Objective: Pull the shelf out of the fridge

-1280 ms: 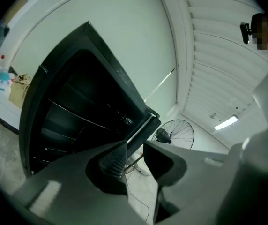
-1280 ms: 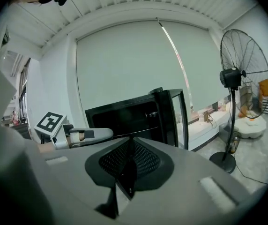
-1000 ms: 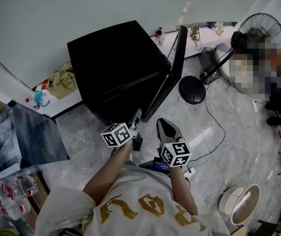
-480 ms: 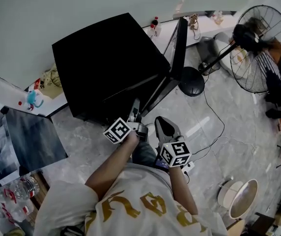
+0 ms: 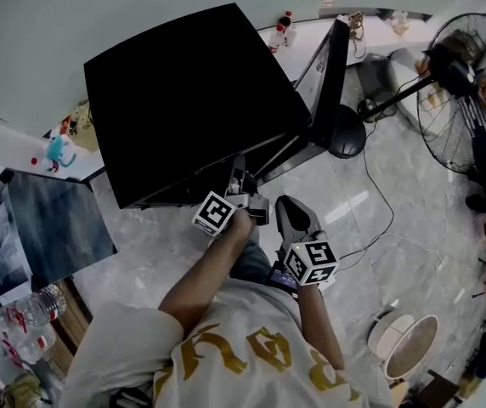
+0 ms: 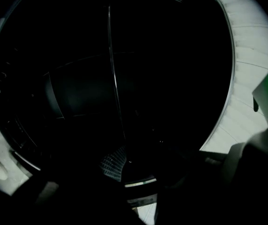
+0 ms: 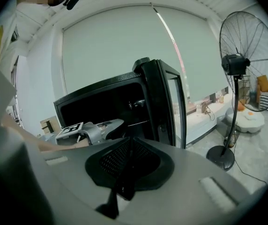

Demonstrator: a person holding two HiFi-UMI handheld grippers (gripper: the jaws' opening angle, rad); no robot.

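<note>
The black fridge (image 5: 192,92) stands on the floor with its door (image 5: 328,83) swung open to the right. My left gripper (image 5: 241,185) reaches into the fridge's opening at the front. In the left gripper view the inside is almost black. One ribbed pad (image 6: 113,163) shows, the jaws are opening, and a pale strip (image 6: 138,182) lies between them; I cannot tell whether it is the shelf's edge. A thin bright line (image 6: 115,78) runs up through the dark. My right gripper (image 5: 287,206) hangs just outside the fridge, shut on nothing, its fingertips (image 7: 124,172) together.
A standing fan (image 5: 472,75) is at the right, with a cable (image 5: 379,211) trailing over the tiled floor. A grey panel (image 5: 52,228) and water bottles (image 5: 14,338) are at the left. A white pot (image 5: 409,347) sits at the lower right.
The left gripper has moved forward from in front of the fridge into its opening. The head view has come closer to the fridge. The right gripper has hardly moved.
</note>
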